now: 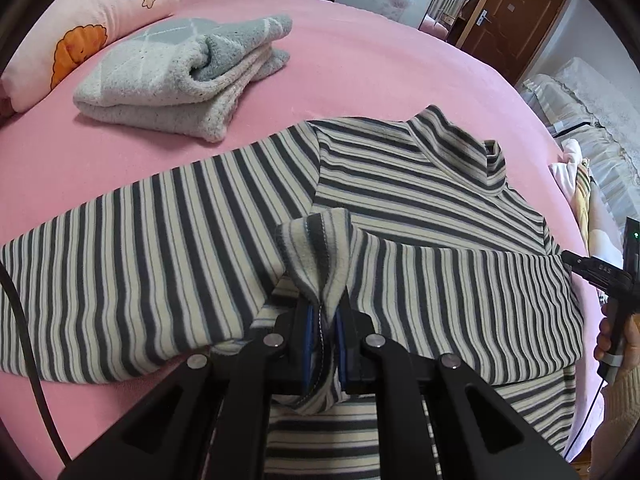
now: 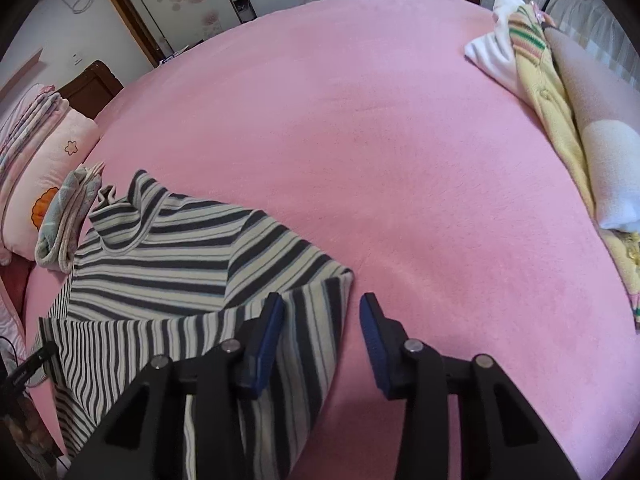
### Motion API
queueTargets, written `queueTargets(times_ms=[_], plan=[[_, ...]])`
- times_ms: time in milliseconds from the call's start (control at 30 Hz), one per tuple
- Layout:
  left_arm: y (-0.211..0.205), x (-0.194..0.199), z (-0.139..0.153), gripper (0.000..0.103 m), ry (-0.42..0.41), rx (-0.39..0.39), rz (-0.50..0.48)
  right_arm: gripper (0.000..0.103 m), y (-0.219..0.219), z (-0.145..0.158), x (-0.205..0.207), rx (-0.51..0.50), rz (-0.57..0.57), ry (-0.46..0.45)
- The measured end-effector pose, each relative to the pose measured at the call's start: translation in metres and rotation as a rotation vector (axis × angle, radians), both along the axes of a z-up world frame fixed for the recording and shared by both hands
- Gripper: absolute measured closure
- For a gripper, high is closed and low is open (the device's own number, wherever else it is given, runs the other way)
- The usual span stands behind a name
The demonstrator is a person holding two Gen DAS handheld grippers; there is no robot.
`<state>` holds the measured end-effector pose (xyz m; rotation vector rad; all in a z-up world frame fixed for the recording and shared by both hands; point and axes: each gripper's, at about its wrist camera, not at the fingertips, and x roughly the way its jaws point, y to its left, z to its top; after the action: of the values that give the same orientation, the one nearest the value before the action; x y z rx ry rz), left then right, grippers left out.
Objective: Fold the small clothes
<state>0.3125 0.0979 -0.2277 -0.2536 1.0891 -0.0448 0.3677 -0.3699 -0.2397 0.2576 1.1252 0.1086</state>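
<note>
On the pink bedspread (image 2: pixel 400 152) lay one striped turtleneck top (image 1: pixel 400 184), spread flat, collar away from the person, one sleeve extended to the left, the other already crossed over the chest. Left gripper (image 1: pixel 323 320): jaws clamped on the cuff of that crossed sleeve, a fold of cloth standing up between the blue pads. Right gripper (image 2: pixel 322 332): jaws apart, empty, poised over the folded shoulder edge of the top, one finger above stripes and the other above bare bedspread. Also present: a folded grey knit (image 1: pixel 180 80) near a pink pillow (image 1: pixel 80 28); unfolded garments (image 2: pixel 552 92) heaped at the far right edge. Step judged in hand: sleeve folding, roughly early-to-middle. Next move likely required setting the cuff down flat and bringing the outstretched sleeve inward.
</note>
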Motion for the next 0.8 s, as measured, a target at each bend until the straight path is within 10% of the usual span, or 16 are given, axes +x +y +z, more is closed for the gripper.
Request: queueTargets(times_ms=[133, 667, 800], plan=[[0.003, 0.004, -0.005, 0.095, 0.016, 0.005, 0.011, 0.098, 0.003, -0.009, 0.008, 0.012, 0.016, 0.014], [-0.001, 0.008, -0.025, 0.094, 0.012, 0.062, 0.026, 0.096, 0.029, -0.001, 0.006, -0.240, 0.018, -0.051], [0.003, 0.006, -0.018, 0.090, 0.019, 0.038, 0.014, 0.071, 0.035, 0.029, -0.033, -0.274, 0.053, -0.099]])
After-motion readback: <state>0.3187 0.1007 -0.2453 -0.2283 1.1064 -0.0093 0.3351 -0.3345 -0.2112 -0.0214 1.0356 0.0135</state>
